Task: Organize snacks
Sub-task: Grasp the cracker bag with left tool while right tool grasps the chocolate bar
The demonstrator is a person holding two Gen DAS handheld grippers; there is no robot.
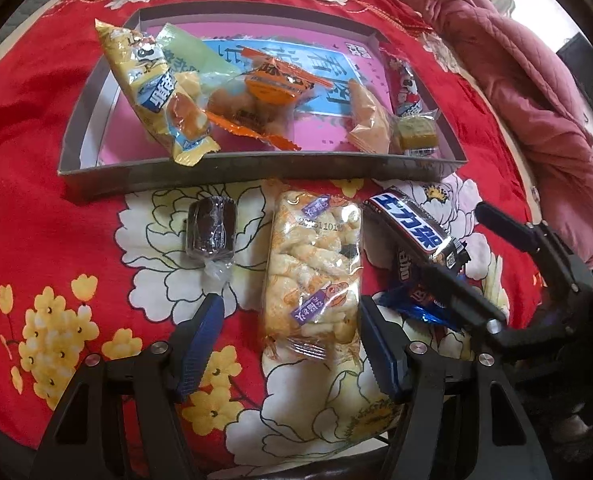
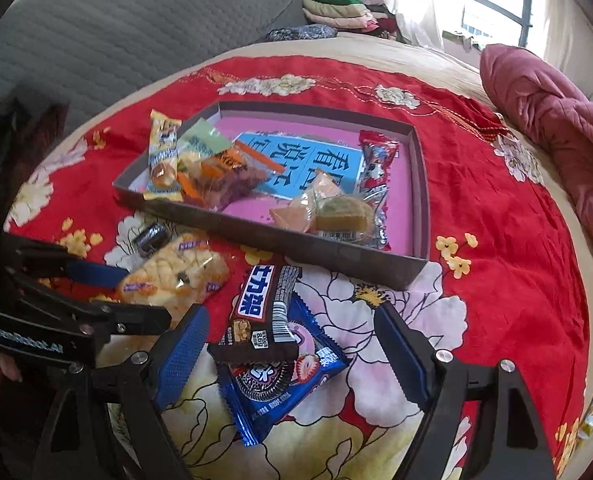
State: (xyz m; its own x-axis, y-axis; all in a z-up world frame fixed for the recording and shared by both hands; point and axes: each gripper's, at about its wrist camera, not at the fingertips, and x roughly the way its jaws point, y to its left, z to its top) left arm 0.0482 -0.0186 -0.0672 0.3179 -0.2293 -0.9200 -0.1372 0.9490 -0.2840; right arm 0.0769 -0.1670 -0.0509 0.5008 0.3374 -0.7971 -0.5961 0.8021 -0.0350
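Observation:
A shallow grey box (image 1: 256,168) (image 2: 280,240) with a pink floor holds several snacks. On the cloth in front of it lie a dark wrapped roll (image 1: 210,230) (image 2: 150,236), a pale puffed-rice pack (image 1: 314,268) (image 2: 174,270), a brown chocolate bar (image 1: 416,232) (image 2: 266,316) and a blue cookie pack (image 1: 416,304) (image 2: 280,380) under the bar. My left gripper (image 1: 290,344) is open, its jaws either side of the rice pack's near end. My right gripper (image 2: 292,356) is open around the chocolate bar and cookie pack; it also shows in the left wrist view (image 1: 492,272).
Everything lies on a red floral cloth (image 1: 36,200) (image 2: 496,240) over a bed. A pink quilt (image 1: 516,72) (image 2: 556,128) is bunched at the right. A grey cushion (image 2: 116,32) and folded clothes (image 2: 336,4) are at the back.

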